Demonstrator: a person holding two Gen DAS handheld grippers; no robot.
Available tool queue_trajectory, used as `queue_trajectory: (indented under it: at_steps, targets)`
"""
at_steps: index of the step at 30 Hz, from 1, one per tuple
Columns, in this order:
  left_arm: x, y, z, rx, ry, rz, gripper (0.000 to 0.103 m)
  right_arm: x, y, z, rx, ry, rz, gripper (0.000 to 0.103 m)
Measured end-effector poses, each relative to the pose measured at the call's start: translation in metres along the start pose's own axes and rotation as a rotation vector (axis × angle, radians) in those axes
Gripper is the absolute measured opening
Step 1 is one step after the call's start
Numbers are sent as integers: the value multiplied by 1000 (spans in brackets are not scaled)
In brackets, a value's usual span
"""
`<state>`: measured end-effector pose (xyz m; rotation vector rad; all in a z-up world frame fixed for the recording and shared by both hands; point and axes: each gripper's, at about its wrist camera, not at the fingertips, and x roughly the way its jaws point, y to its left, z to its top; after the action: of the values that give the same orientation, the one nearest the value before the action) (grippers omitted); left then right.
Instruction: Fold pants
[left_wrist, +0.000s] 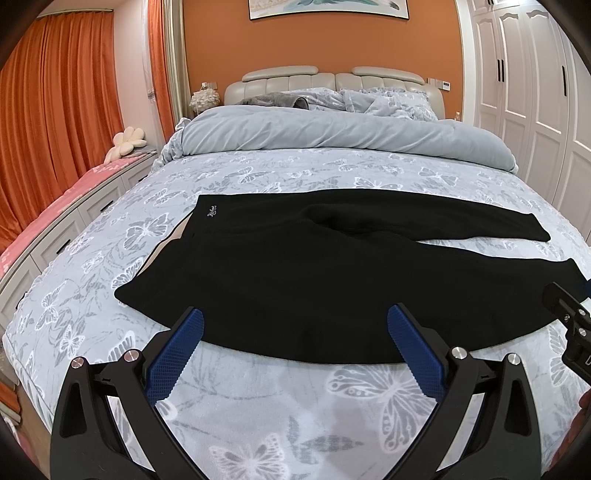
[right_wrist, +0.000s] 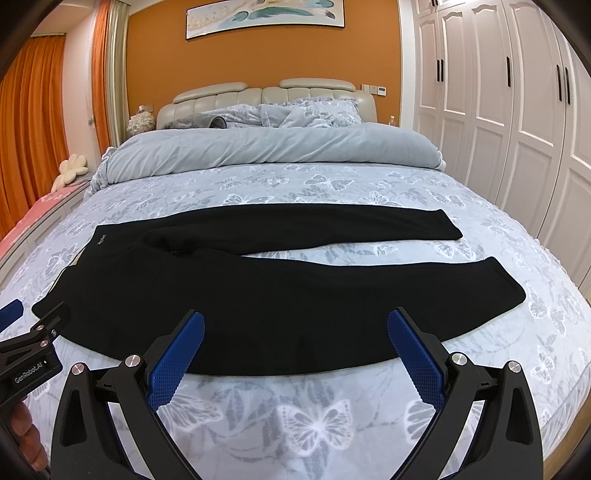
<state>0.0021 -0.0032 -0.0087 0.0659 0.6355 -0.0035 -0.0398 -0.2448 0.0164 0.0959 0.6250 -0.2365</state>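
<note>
Black pants (left_wrist: 295, 266) lie flat across the bed, waistband at the left, two legs spread apart toward the right; they also show in the right wrist view (right_wrist: 236, 295). My left gripper (left_wrist: 295, 325) is open and empty, hovering at the pants' near edge by the seat and upper leg. My right gripper (right_wrist: 295, 325) is open and empty, hovering at the near edge of the near leg. The right gripper's body shows at the far right of the left wrist view (left_wrist: 569, 317); the left gripper's body shows at the far left of the right wrist view (right_wrist: 33, 347).
The bed (left_wrist: 295, 406) has a grey butterfly-print sheet. A rolled grey duvet (left_wrist: 332, 133) and pillows lie toward the headboard. White wardrobes (right_wrist: 517, 110) stand right of the bed. A low drawer bench with pink cover (left_wrist: 55, 210) and orange curtains are on the left.
</note>
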Motion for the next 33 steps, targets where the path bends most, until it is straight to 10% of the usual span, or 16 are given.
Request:
queue_trajectory:
  at_steps: [10,24,33]
  targets:
    - [16,12,-9,-3,73,-44,98,40,-56,23,51,171,90,98]
    - [84,23,25,-101,175,-219,98,240,-325,109,419,318,-66,98]
    - [254,134,166,-206,203,43,98,356,-340,143,332,380,-51,98]
